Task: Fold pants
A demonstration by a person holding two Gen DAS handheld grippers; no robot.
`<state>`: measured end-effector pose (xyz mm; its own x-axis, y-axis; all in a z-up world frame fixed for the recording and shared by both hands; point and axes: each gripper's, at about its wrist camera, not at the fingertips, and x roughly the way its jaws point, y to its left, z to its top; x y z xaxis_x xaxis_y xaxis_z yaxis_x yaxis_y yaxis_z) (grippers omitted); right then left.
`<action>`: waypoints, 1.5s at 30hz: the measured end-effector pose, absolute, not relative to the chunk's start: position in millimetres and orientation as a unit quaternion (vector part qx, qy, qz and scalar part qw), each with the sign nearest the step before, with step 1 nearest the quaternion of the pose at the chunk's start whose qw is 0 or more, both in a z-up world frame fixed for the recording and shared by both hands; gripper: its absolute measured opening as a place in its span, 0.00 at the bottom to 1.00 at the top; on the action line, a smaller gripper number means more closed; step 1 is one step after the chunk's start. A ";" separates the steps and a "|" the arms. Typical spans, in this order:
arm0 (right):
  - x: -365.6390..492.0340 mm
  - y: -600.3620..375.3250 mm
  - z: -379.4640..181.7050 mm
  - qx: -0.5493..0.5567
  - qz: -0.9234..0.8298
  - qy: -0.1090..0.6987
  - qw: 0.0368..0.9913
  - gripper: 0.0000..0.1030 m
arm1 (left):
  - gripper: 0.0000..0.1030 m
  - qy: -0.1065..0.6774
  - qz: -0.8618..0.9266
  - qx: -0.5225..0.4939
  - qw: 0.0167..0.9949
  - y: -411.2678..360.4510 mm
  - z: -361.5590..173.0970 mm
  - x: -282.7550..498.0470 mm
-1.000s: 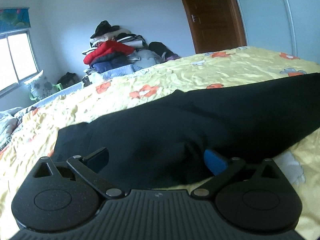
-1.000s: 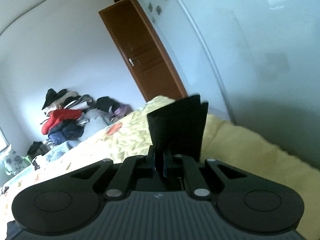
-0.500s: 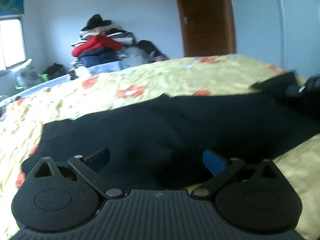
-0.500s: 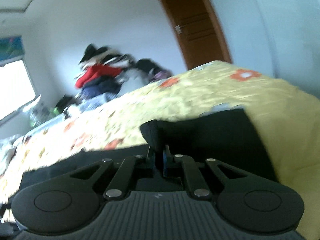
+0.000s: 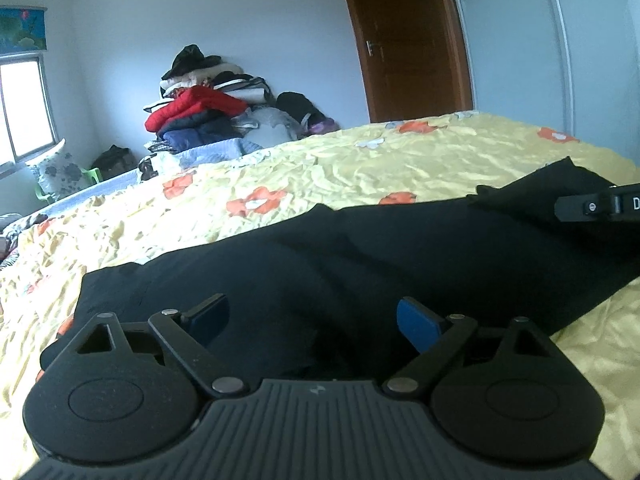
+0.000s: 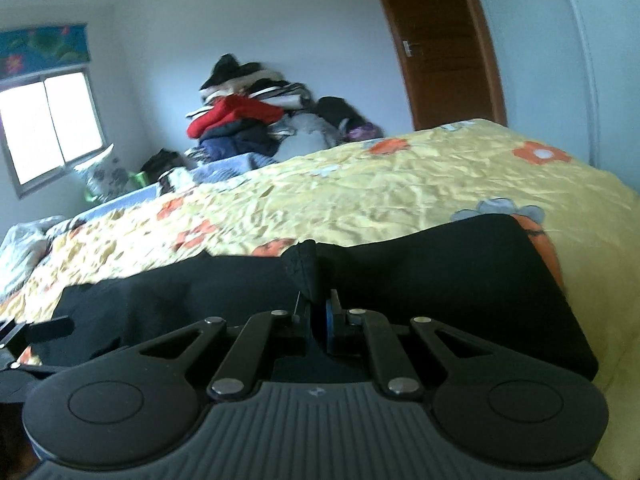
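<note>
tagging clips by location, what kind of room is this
Most likely a home bedroom. Black pants lie on a bed with a yellow flowered sheet, a heap of clothes is piled against the far wall, and there is a wooden door beside it.

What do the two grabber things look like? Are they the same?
Yes, they match. The left gripper and right gripper are black plastic, each with two round discs, a ribbed middle plate, silver rivets on thin linkage bars, and blue pads on the fingers. No cables or sleeves show.
</note>
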<state>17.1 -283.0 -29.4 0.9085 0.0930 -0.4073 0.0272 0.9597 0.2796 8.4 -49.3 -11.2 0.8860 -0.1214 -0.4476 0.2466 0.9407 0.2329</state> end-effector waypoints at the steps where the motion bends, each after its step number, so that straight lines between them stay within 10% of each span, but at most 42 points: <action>1: 18.9 -279.7 -29.7 0.135 0.020 0.215 0.967 0.07 | 0.91 0.218 -0.094 0.145 0.961 -47.9 -11.9 8.1; 45: 26.8 -200.9 -39.2 0.018 0.064 0.238 0.969 0.07 | 1.00 0.292 -0.086 0.082 0.949 -23.8 -29.1 29.2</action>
<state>26.8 -200.9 -39.2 0.8781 0.1327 -0.4598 -0.1153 0.9911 0.0659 29.2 -23.8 -29.1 0.8144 -0.1146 -0.5688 0.2101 0.9720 0.1050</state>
